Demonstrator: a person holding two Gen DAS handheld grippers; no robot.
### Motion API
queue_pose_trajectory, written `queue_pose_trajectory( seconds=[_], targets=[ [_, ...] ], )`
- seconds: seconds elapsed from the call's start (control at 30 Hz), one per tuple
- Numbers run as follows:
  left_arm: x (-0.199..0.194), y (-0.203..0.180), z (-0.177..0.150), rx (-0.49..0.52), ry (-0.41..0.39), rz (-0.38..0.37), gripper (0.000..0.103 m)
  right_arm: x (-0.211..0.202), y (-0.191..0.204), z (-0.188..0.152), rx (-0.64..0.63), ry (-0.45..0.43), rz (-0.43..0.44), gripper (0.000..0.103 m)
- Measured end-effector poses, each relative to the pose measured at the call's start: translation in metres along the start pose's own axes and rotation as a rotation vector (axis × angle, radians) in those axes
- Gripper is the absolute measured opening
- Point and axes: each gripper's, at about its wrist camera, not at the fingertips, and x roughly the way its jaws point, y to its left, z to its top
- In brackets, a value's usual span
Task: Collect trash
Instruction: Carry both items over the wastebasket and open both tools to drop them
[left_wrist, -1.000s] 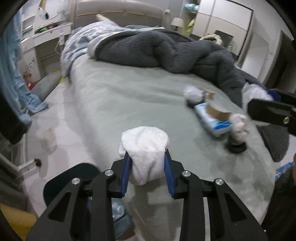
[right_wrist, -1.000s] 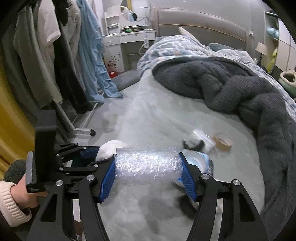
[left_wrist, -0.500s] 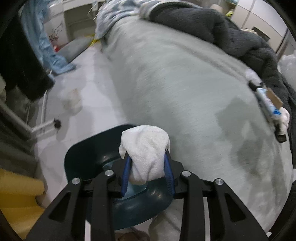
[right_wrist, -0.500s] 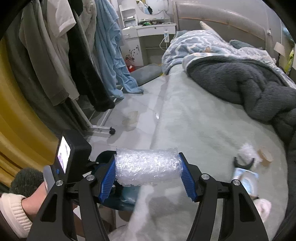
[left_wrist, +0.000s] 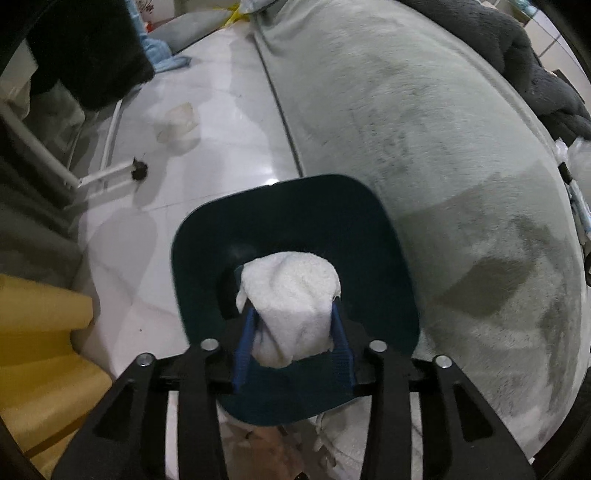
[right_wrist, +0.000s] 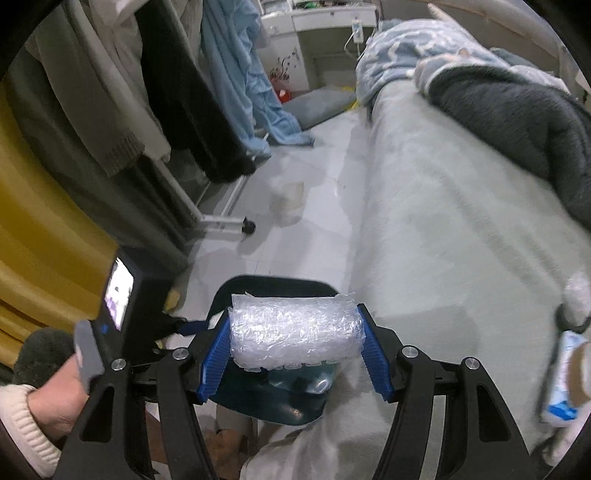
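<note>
A dark teal trash bin stands on the floor against the bed's edge. Directly above its mouth, my left gripper points steeply down with a crumpled white paper wad between its blue pads; the jaws are opening and the wad still sits between them. In the right wrist view, my right gripper is shut on a roll of bubble wrap, held crosswise just above the same bin. A hand in a cream sleeve holds the left gripper beside it.
The grey-green bed fills the right, with a dark fleece blanket on it and more trash near its right edge. A clothes rack's wheeled foot, hanging clothes and a yellow curtain border the floor on the left.
Both grippers swung left off the bed and down over the bin. The left jaws have widened slightly around the wad. The right grip on the bubble wrap is unchanged.
</note>
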Motion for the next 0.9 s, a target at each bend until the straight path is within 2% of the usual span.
queue_pose_trajectory(
  seconds=[0.03, 0.1, 0.2, 0.37, 0.57, 0.8, 0.9],
  targets=[
    [0.0, 0.002, 0.0, -0.007, 0.003, 0.0, 0.055, 0.007, 0.001, -0.002, 0.0, 0.013, 0.002, 0.065],
    [-0.003, 0.011, -0.003, -0.023, 0.001, -0.007, 0.063, 0.021, 0.003, -0.005, 0.002, 0.04, 0.009, 0.065],
    [-0.012, 0.017, -0.002, -0.032, -0.021, -0.014, 0.07, 0.036, 0.008, -0.008, -0.005, 0.063, 0.012, 0.065],
    [-0.035, 0.025, -0.003, -0.035, -0.104, 0.007, 0.08, 0.056, 0.014, -0.011, -0.006, 0.091, 0.014, 0.065],
    [-0.069, 0.032, -0.004, -0.011, -0.249, 0.078, 0.08, 0.076, 0.02, -0.017, -0.024, 0.127, 0.001, 0.065],
    [-0.109, 0.031, -0.004, 0.009, -0.426, 0.1, 0.082, 0.096, 0.032, -0.03, -0.06, 0.182, -0.026, 0.066],
    [-0.123, 0.032, -0.004, 0.007, -0.493, 0.082, 0.082, 0.103, 0.032, -0.035, -0.071, 0.198, -0.036, 0.066]
  ],
)
